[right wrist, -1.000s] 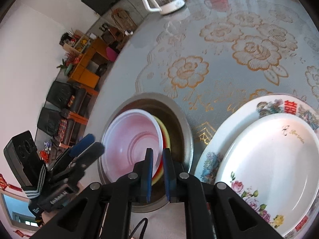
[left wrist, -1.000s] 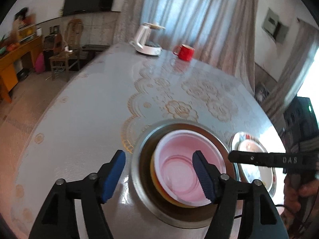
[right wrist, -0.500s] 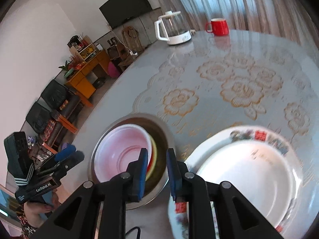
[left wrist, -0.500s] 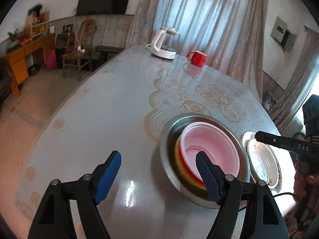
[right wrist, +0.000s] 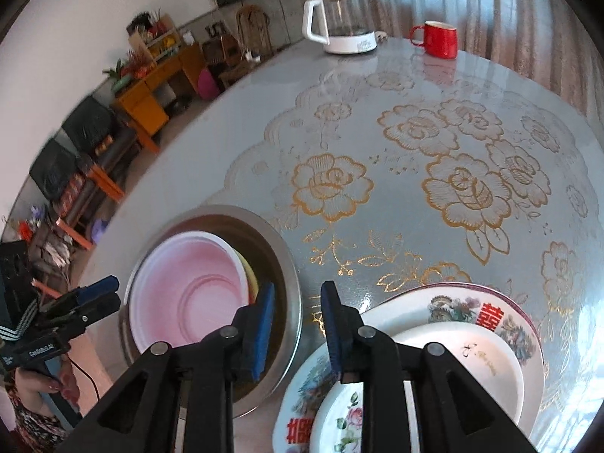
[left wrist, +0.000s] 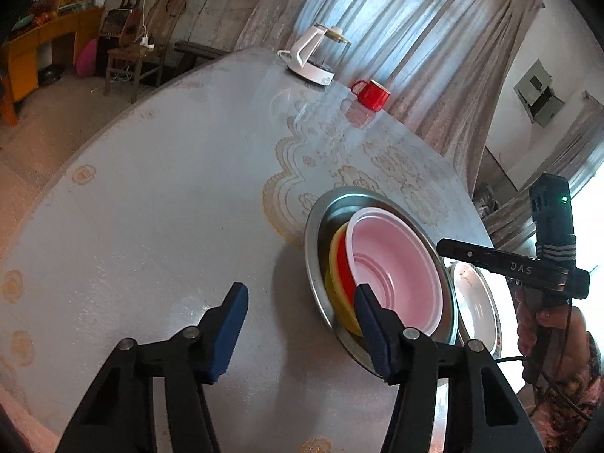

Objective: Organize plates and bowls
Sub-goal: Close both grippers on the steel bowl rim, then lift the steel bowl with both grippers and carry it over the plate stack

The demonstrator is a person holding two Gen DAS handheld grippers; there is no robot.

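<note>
I see the pink bowl [right wrist: 188, 294] nested over a yellow bowl [left wrist: 338, 294] inside the metal basin [right wrist: 290, 290] on the table [right wrist: 377, 94]. Just right of the basin sit my stacked floral plates [right wrist: 453, 347]. My left gripper [left wrist: 298, 321] is closing on nothing; my right gripper [right wrist: 296, 321] is spread, straddling the basin's rim untouched

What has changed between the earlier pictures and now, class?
The right gripper was shut and is now open, holding nothing. The left gripper is closing on nothing and has shifted off the pink plastic bowl. The bowl stack, steel basin and floral plates stayed put.
</note>
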